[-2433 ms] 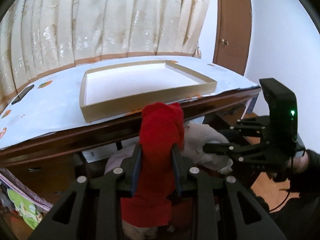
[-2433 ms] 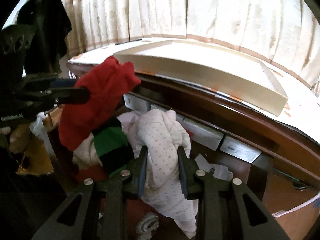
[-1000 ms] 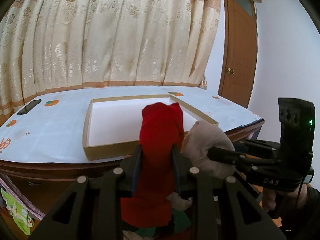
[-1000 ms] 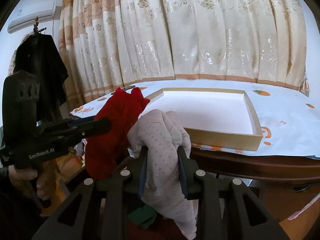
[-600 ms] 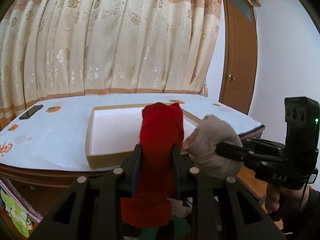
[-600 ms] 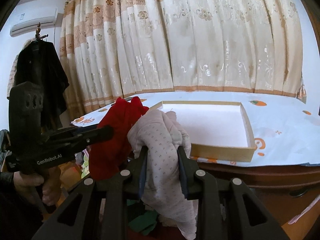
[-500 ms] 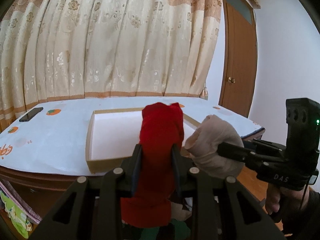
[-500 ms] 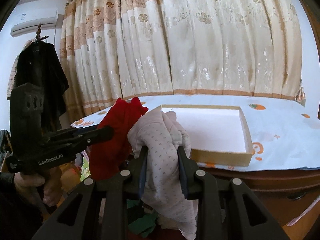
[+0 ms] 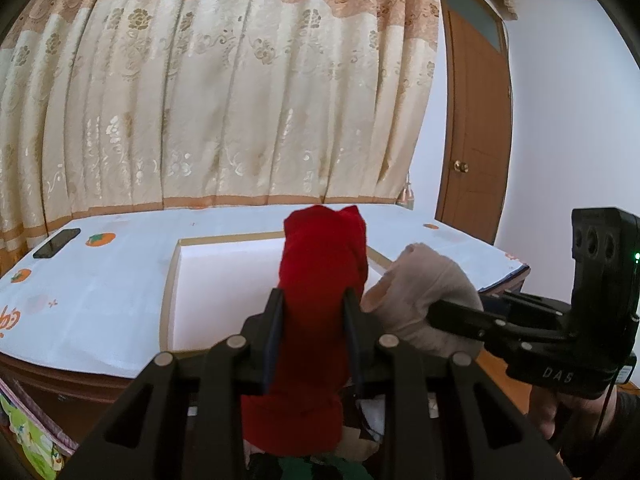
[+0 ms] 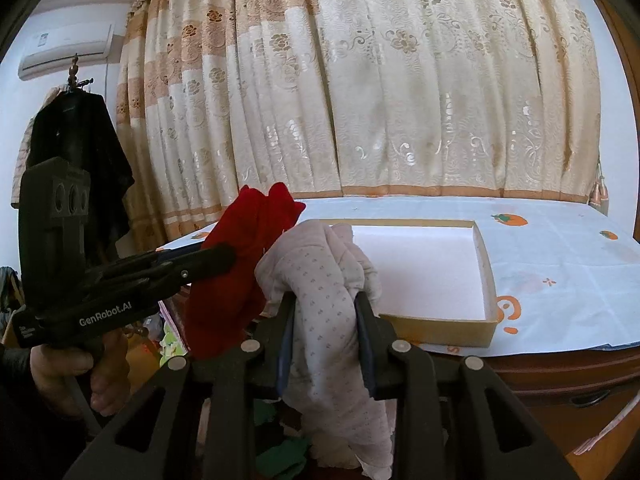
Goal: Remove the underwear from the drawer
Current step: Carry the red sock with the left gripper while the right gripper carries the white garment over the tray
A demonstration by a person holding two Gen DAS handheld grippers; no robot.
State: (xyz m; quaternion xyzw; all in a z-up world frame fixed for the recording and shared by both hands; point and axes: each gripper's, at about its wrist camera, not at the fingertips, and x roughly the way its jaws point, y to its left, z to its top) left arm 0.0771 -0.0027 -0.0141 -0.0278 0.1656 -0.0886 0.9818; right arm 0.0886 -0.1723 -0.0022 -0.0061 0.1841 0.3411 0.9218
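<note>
A: Underwear — why bunched upright?
B: The left claw [image 9: 312, 332] pinches the red underwear [image 9: 320, 280], the right claw [image 10: 324, 336] the dotted white underwear [image 10: 324, 292], both raised near the surface's [image 10: 560, 280] box [image 10: 440, 324].

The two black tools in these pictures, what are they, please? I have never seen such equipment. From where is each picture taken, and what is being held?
There is no robot here. A person holds a two-finger clamp in each hand, and a wide-angle camera on each clamp looks forward along its fingers.

In the left camera's picture, the left gripper is closed on a red garment. The right gripper enters from the side.

In the right camera's picture, that gripper is closed on a pale dotted garment. The left one, with the hand holding it, shows beside it.

Ahead stands a table with a white cloth printed with orange fruit. On it lie an empty shallow cardboard box and a dark phone. Curtains hang behind.
</note>
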